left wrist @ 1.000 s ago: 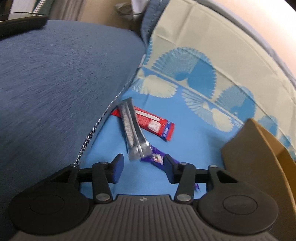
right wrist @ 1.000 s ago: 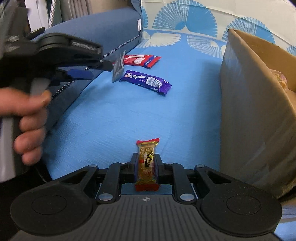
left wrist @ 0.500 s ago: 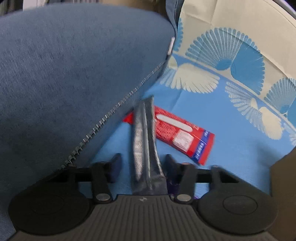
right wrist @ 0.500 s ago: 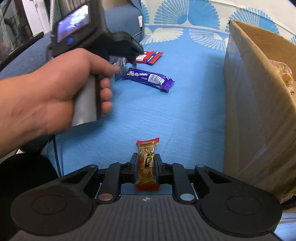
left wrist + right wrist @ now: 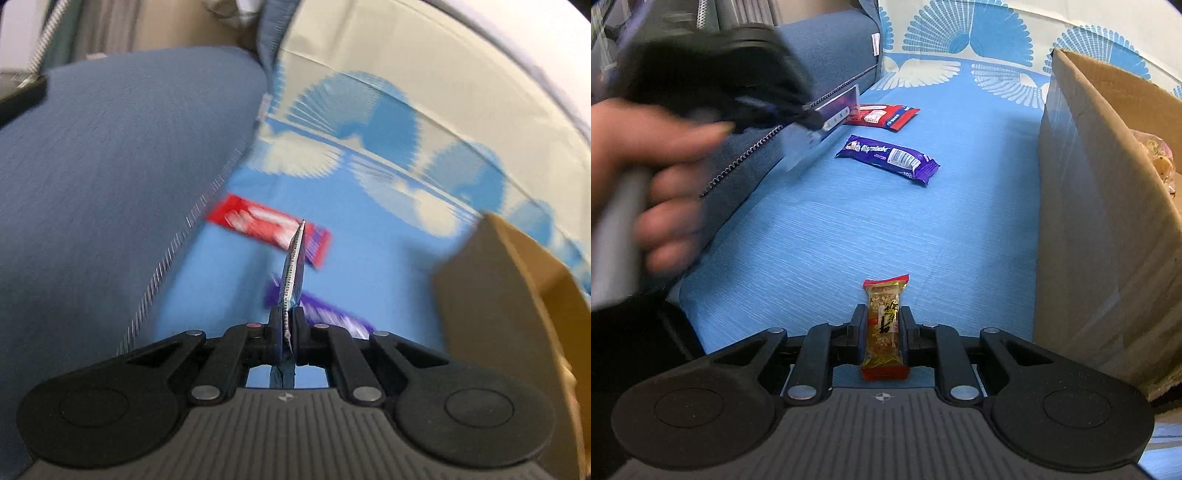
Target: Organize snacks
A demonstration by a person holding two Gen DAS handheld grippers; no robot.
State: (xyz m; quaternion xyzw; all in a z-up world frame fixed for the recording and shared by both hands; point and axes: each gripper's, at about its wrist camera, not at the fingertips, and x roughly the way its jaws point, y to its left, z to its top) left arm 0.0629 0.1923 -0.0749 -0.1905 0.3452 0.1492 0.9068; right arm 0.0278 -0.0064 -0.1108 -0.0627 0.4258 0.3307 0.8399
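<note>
Left wrist view: left gripper (image 5: pixel 285 325) is clamped on silver sachet (image 5: pixel 293 266) (edge-on, blurred), right gripper (image 5: pixel 882 325) on nut bar (image 5: pixel 884 321); both should be lifted over cardboard box (image 5: pixel 1108 206) wall before release.

Bright blue sheet (image 5: pixel 886 229) with white and blue fan motifs toward the far edge. Red wrapper (image 5: pixel 882 115) with white markings; purple wrapper (image 5: pixel 888 158) with white lettering; golden-brown snack bar (image 5: pixel 885 325), red ends. Brown cardboard box (image 5: pixel 1108 206). Dark blue cushion (image 5: pixel 110 166).
</note>
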